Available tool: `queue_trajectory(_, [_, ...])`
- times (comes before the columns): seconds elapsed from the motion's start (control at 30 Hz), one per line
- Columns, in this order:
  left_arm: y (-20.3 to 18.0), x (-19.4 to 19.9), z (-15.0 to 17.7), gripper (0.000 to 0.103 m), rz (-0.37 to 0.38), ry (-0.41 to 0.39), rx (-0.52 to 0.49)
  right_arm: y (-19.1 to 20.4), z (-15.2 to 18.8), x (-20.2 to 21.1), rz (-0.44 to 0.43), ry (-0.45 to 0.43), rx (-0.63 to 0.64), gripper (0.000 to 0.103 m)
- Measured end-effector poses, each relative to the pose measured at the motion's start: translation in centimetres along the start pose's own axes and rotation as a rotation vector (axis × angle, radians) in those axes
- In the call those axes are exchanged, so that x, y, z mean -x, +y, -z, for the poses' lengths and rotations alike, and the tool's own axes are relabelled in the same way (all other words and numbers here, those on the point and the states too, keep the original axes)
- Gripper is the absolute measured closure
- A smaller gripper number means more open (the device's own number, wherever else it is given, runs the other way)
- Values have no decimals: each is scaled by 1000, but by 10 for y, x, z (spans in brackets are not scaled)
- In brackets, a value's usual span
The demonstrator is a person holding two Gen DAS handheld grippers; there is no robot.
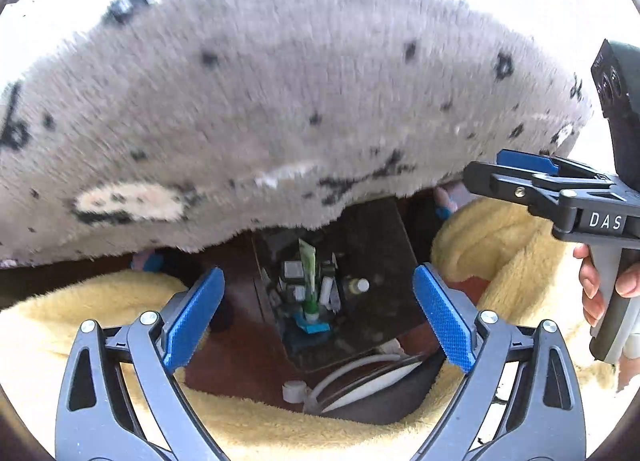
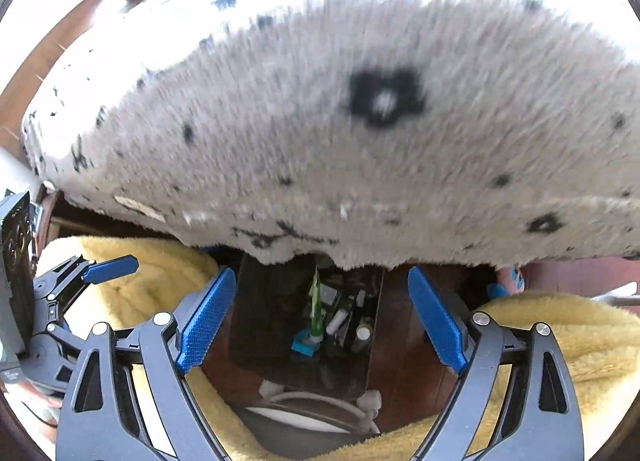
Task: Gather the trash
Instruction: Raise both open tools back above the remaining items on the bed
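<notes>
**Mira:** Blue pads come first in both views. The left hand-held gripper (image 1: 318,319) is spread wide with nothing between its jaws, and the right hand-held gripper (image 2: 322,321) is spread just the same.

**Tom:** And the trash?

**Mira:** My guess is the clutter in the dark tray (image 1: 384,261) straight ahead of both grippers: a green tube (image 1: 309,281) standing on its cap, a small bottle with a white cap (image 1: 357,285) just beside it, a blue scrap (image 1: 314,327) at the tube's foot. Which pieces count as rubbish I cannot tell from here.

**Tom:** What crowds the tray?

**Mira:** A shaggy grey rug (image 1: 280,101) with black marks hangs over its far end, yellow fleece (image 1: 500,253) bulges on both sides, and a white cord (image 1: 352,367) lies at the near edge.

**Tom:** So how to go in?

**Mira:** One gripper only, I'd say, since the gap between the fleece folds looks narrow. Come down over the tube, jaws either side of its body, low near the cap, and close gently; it looks soft and could buckle or topple onto the bottle. Keep the other gripper outside the tray.
</notes>
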State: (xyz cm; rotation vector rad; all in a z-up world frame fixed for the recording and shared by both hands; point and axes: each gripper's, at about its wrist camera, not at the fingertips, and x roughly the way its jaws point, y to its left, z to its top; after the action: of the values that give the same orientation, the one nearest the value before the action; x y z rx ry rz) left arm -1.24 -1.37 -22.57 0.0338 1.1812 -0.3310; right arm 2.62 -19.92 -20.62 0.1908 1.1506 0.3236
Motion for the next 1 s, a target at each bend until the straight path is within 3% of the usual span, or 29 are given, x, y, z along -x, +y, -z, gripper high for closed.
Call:
queue_trajectory(0.23, [5, 41, -18, 12, -18, -111, 7, -5, -21, 44, 18, -117, 3, 11])
queue_trajectory(0.53, [22, 69, -60, 12, -55, -198, 29, -12, -69, 79, 88, -224, 31, 10])
queue_trajectory(1.0, [41, 54, -156, 12, -73, -267, 37, -44, -153, 63, 165, -281, -13, 10])
